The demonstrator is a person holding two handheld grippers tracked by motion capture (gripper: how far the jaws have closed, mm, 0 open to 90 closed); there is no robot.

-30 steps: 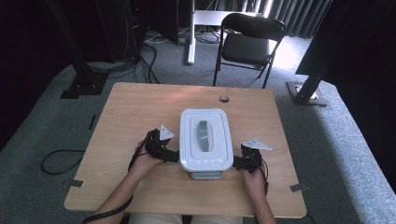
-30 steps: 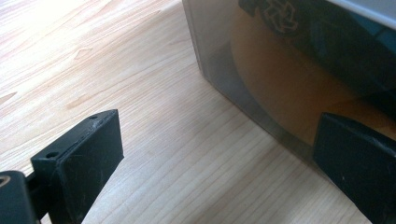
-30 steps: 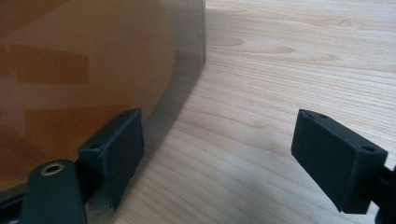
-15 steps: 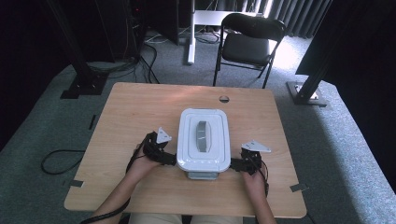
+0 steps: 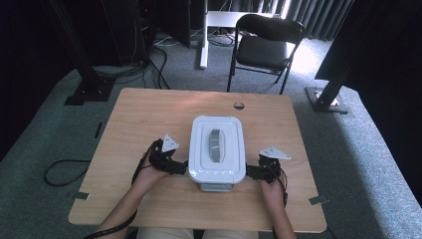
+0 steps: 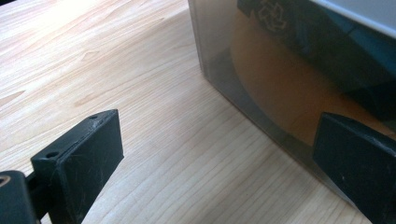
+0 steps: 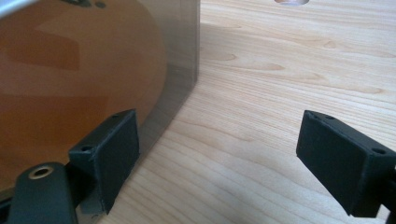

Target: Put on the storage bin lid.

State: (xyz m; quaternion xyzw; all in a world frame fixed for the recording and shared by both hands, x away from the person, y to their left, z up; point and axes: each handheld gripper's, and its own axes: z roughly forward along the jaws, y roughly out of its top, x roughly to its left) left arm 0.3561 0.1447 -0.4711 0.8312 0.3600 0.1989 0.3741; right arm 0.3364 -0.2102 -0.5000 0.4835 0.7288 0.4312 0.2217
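Observation:
A clear plastic storage box with a white lid (image 5: 217, 149) stands in the middle of the wooden table (image 5: 144, 119). My left gripper (image 5: 180, 167) is at the box's left side near its front corner, open. In the left gripper view the left gripper (image 6: 217, 135) has one jaw over bare wood and the other close in front of the box's clear wall (image 6: 280, 84). My right gripper (image 5: 252, 173) is open at the box's right side. In the right gripper view the right gripper (image 7: 219, 126) has its left jaw beside the box wall (image 7: 93, 60). Nothing sits between either pair of jaws.
A round cable hole (image 5: 239, 105) lies in the table behind the box. A black chair (image 5: 263, 47) stands beyond the far edge. Black stand bases (image 5: 89, 92) flank the table, and a cable (image 5: 62, 174) loops on the floor at the left.
The box and both grippers have shifted very slightly to the left. Both grippers remain open at the box's sides.

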